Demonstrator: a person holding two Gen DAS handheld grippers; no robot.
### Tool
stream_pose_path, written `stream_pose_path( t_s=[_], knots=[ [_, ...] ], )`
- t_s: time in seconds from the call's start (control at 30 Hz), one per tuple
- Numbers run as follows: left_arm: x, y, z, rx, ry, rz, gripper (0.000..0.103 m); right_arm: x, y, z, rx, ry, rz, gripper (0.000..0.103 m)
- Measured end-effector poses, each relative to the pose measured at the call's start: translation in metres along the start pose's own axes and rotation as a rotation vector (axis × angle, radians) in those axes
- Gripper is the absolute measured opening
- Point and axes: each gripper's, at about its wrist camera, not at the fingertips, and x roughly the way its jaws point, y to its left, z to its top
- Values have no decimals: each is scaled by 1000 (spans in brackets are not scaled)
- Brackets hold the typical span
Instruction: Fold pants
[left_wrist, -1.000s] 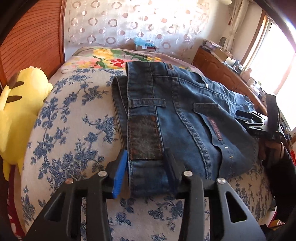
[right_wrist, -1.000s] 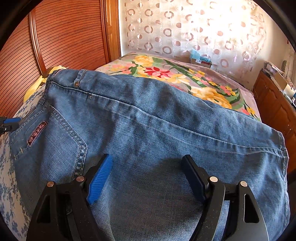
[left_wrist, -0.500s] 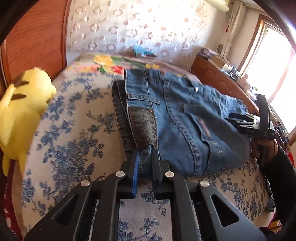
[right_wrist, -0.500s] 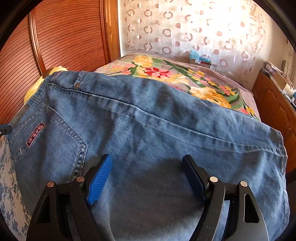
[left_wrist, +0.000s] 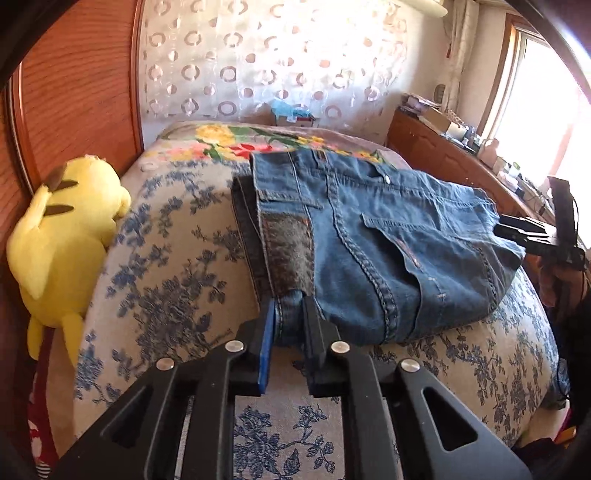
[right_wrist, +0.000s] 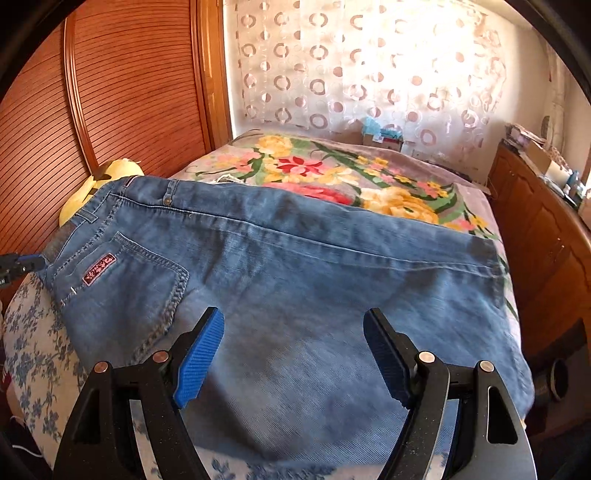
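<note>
Left claw (left_wrist: 289, 325) on jeans (left_wrist: 369, 236), plush (left_wrist: 62, 236) beside.

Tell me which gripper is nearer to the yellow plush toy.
Left. The left gripper pinches the waistband end of the jeans, the end nearest the yellow plush toy. The right gripper hangs open over the jeans' far half, away from the toy.
</note>
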Motion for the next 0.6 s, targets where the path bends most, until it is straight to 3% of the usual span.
stream_pose_path(
  t_s=[0.03,0.1,0.23,0.3,0.6],
  knots=[
    [-3,0,3,8,-9,19,22,-3,-2,-3,5,-5,-8,80],
    [-8,-1,10,28,-35,36,42,-8,-5,-6,14,-11,-20,80],
    [-8,-6,28,69,-69,60,59,-10,-11,-7,38,-25,-42,80],
    [-2,-10,37,79,-68,52,75,-9,-14,-5,46,-30,-51,80],
    [39,-49,79,138,-75,0,77,7,-32,7,73,-44,-97,80]
  ],
)
